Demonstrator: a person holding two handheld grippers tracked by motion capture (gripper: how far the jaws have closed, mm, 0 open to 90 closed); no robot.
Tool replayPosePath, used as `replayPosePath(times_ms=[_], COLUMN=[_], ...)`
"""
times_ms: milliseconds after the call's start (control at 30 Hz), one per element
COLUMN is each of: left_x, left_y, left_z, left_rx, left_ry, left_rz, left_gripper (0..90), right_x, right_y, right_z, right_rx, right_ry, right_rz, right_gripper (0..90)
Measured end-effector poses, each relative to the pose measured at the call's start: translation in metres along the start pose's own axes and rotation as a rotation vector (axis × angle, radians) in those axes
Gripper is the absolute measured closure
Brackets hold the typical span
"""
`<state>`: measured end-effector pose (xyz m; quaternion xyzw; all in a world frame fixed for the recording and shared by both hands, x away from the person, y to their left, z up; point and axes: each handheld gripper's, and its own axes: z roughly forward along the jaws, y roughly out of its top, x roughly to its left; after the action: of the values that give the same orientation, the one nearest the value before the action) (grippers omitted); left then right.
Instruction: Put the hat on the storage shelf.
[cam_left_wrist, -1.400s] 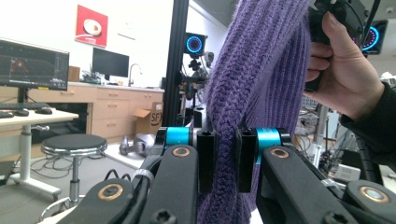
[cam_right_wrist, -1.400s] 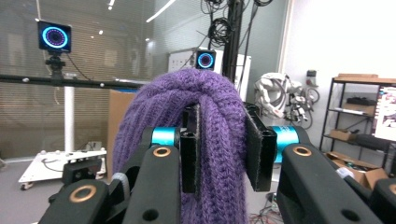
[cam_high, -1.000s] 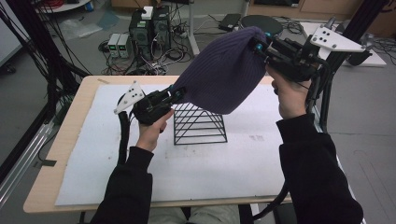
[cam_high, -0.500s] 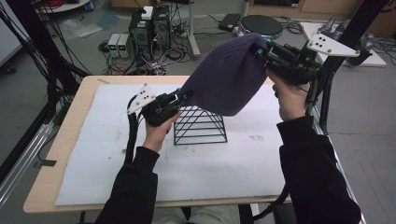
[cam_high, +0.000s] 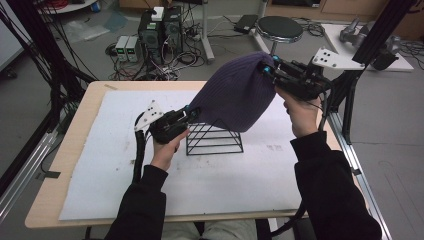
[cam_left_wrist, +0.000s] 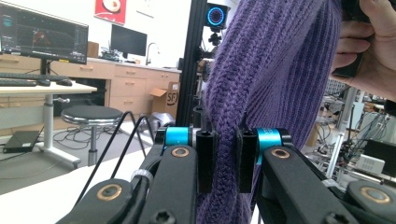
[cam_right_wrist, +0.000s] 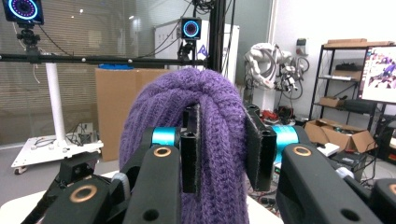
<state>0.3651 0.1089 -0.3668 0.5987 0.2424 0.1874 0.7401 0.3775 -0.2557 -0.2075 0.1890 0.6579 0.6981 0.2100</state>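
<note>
Holding a purple knit beanie (cam_high: 235, 97) up in the air between both tools right now, stretched out over the counter (cam_high: 75, 150). My left tool (cam_high: 189, 114) has its jaws pinched tight on the lower edge of the knit; in the left gripper view a fold of fabric is squeezed between the two black pads (cam_left_wrist: 205, 158). My right tool (cam_high: 267, 67) is clamped on the upper end, and the right gripper view shows the beanie (cam_right_wrist: 205, 140) bulging up and over between its jaws. So the hat's long axis runs on a slant, low at my left hand (cam_high: 167, 150) and climbing up toward my right hand (cam_high: 300, 112), far side of the counter. It hangs just above a black wire rack (cam_high: 215, 140) standing on the white mat (cam_high: 225, 185); can't tell if the fabric touches the wires.
</note>
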Motion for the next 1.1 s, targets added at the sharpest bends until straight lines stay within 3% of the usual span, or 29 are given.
replayPosePath(times_ms=[533,1000,1100], left_x=[0.005,0.007,0.009], left_y=[-0.022,-0.049,-0.054], left_z=[-0.005,-0.013,-0.016], left_rx=[0.070,0.131,0.144], left_ry=[0.028,0.049,0.053], left_rz=[-0.014,-0.058,-0.083], left_gripper=[82.2,81.6,81.0], right_x=[-0.001,-0.003,-0.003], right_y=[-0.022,-0.049,-0.053], right_z=[0.007,0.012,0.014], right_rx=[0.068,0.132,0.152], right_ry=[0.004,-0.010,-0.011], right_rz=[0.023,0.033,0.035], right_gripper=[71.5,71.2,70.8])
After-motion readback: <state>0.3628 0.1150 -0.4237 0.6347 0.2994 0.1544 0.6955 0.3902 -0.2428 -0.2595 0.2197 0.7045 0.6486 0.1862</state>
